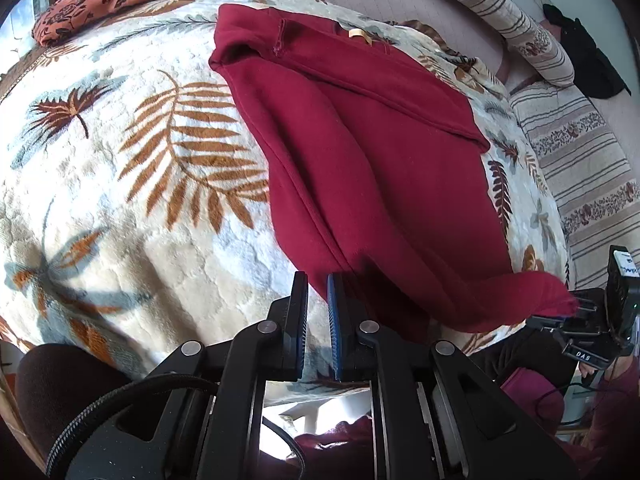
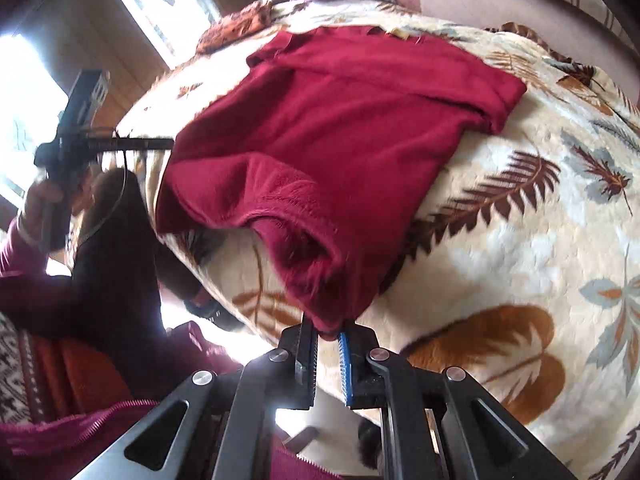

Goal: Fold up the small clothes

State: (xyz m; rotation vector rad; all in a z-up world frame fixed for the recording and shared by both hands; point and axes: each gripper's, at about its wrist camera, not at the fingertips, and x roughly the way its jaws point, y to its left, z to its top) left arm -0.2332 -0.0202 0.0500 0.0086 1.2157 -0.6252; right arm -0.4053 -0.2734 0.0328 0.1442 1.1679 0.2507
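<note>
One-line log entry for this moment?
left gripper: shut, empty | right gripper: shut on red garment corner | garment partly folded on leaf-print blanket

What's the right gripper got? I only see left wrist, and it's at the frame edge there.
Observer: The right gripper is shut on a corner of the red garment.
Operator: Is that corner off the bed?
Observer: It's pulled into a peak toward the camera. The rest lies on the leaf-print blanket.
Operator: Anything else I'm missing?
Observer: A hand in a maroon sleeve holds the left gripper at the garment's opposite side.
</note>
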